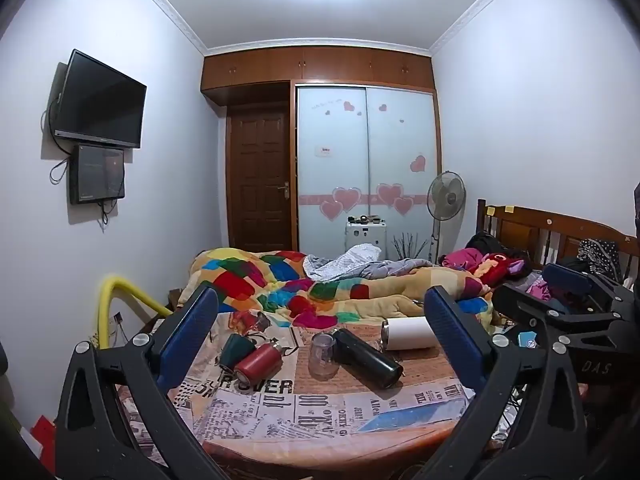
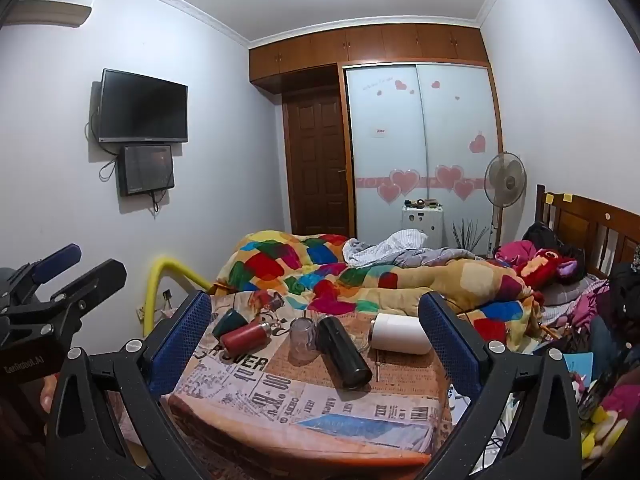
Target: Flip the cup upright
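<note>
On a table with a newspaper-print cloth (image 1: 280,408) (image 2: 280,396) lie several cups and flasks. A dark green cup (image 1: 236,350) (image 2: 230,321) lies on its side at the left, touching a red flask (image 1: 260,364) (image 2: 244,338). A clear glass (image 1: 322,354) (image 2: 301,338) stands mouth down in the middle. A black flask (image 1: 368,358) (image 2: 344,350) and a white tumbler (image 1: 408,333) (image 2: 400,333) lie on their sides. My left gripper (image 1: 320,344) and right gripper (image 2: 316,340) are open and empty, held back from the table's near side.
A bed with a multicoloured quilt (image 1: 320,284) (image 2: 340,276) lies just behind the table. A yellow padded rail (image 1: 120,300) (image 2: 168,280) stands at the left. Clutter (image 2: 600,360) sits to the right. The right gripper's body (image 1: 580,320) shows at the right of the left wrist view.
</note>
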### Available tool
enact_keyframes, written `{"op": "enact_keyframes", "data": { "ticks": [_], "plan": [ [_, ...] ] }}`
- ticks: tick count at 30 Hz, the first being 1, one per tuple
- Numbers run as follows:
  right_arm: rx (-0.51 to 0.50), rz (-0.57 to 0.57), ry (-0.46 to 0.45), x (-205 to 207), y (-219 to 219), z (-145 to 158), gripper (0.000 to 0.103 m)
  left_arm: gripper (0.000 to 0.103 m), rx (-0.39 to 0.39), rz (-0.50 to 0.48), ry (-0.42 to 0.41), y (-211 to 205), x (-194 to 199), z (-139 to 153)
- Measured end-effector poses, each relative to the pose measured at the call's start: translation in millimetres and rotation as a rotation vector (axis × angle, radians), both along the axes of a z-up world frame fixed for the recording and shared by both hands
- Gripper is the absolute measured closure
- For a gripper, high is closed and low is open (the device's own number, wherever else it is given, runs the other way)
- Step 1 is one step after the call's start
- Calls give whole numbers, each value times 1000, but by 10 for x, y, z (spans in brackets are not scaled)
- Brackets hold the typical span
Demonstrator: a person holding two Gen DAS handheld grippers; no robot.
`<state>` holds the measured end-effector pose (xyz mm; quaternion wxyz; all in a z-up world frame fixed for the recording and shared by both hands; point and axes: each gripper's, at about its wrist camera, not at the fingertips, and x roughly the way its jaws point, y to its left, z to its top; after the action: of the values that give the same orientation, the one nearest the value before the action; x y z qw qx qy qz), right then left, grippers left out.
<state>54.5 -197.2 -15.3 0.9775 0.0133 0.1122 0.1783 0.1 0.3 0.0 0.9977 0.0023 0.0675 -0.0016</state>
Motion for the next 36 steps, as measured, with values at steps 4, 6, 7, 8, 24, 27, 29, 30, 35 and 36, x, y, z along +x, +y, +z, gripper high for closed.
{"op": "enact_keyframes", "data": {
  "ticks": [4,6,7,8,24,27,29,30,35,36],
  "plan": [
    [-3,-1,1,0,3,4,0,0,-12,12,6,12,-5,1],
    [-5,0,-1,0,5,6,0,0,-16,-5,26,-21,56,11],
    [-7,0,-3,-1,7,7,0,0,-17,-5,30,-25,67,13],
    [-8,-1,-3,-2,8,8,0,0,-18,-2,31,-30,77,16],
    [-17,-5,-6,-10,-8,53,0,0,-24,3,31,18,133,-68],
    [-18,-7,-3,-12,-4,31,0,0,-20,4,27,-3,171,-68],
    [-19,-8,-2,34,-37,19,0,0,-23,2,24,-11,187,-66],
    [-20,-9,-2,38,-47,29,0,0,-24,2,21,-3,175,-65],
    [-28,-11,-3,30,-28,49,0,0,-22,4,15,-3,165,-61],
    [-27,-10,-3,29,-29,46,0,0,-22,4,15,-4,168,-62]
  ]
}}
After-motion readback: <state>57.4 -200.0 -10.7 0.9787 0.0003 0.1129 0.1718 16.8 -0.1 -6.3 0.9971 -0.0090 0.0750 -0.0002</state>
